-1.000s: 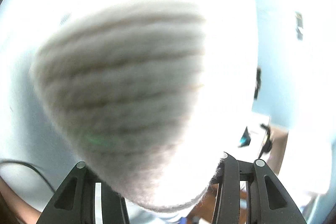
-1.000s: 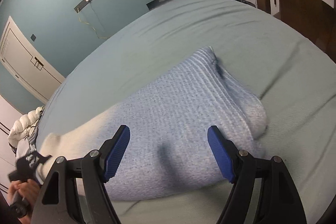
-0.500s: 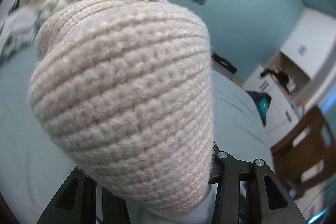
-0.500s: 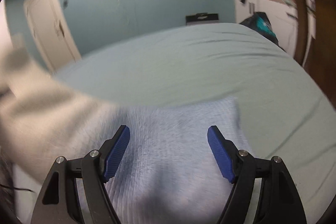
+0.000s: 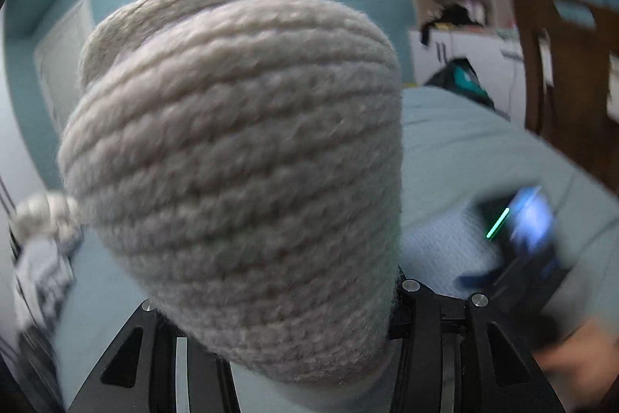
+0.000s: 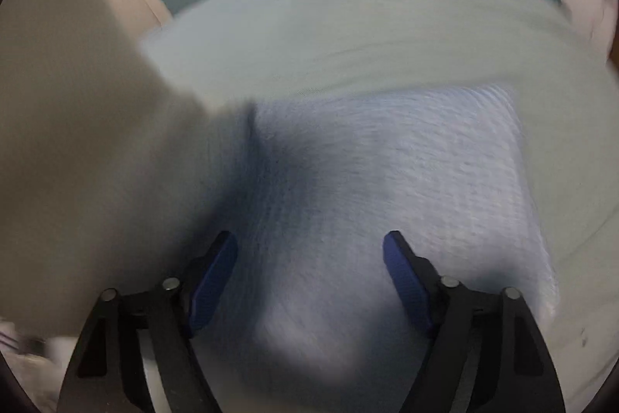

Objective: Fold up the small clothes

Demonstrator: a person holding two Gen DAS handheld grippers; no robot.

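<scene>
Left gripper (image 5: 278, 331) clenched on the beige ribbed cuff (image 5: 236, 177) of a knit sock, bunched fabric filling the left wrist view. Right gripper (image 6: 309, 266) released, blue pads (image 6: 211, 287) spread wide just above the sock's pale blue part (image 6: 387, 188), lying flat on the light green bedsheet (image 6: 348, 26). Beige end lifted at left, motion-blurred. Wooden chair (image 5: 568, 72) beyond the bed.

A chunky beige-and-pale-blue knit garment (image 6: 387, 180) lies on the bed, its beige end (image 5: 240, 180) lifted.
</scene>
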